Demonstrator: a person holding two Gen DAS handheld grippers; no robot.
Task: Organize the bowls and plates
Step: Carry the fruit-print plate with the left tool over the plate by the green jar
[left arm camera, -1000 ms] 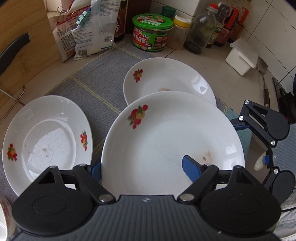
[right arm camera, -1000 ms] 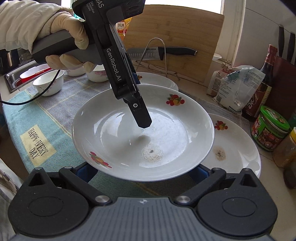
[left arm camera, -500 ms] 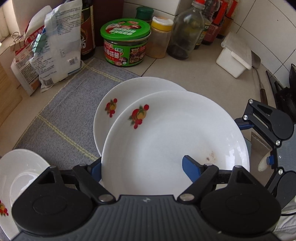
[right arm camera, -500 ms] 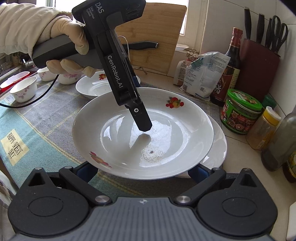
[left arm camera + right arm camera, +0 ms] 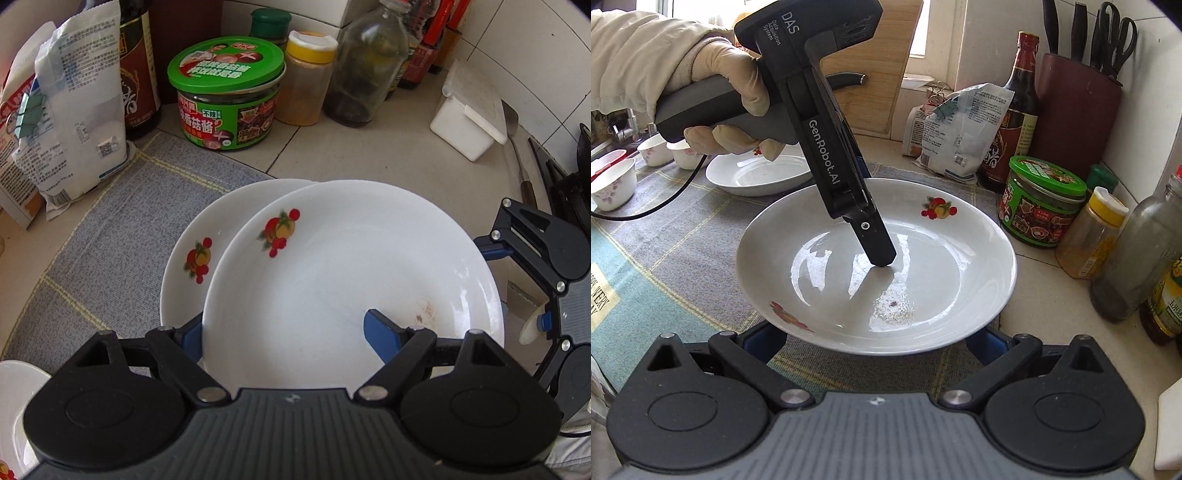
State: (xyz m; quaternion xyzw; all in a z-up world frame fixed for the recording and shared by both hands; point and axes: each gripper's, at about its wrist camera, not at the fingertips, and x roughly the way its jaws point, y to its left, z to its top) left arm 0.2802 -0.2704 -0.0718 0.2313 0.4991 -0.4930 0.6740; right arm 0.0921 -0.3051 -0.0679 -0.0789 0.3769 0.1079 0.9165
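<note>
left gripper [image 5: 284,334] clamped on plate [image 5: 351,277]

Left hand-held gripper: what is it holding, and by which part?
The left hand-held gripper grips the white plate by its near rim, one finger inside the plate, the other underneath.

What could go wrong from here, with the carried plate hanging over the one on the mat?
The left gripper pinches the upper plate only at its rim, so it may tip or slip. It sits off-centre over the lower plate, so lowering it now could knock the rims together. The right gripper reaches under the near rim and might get trapped.
</note>
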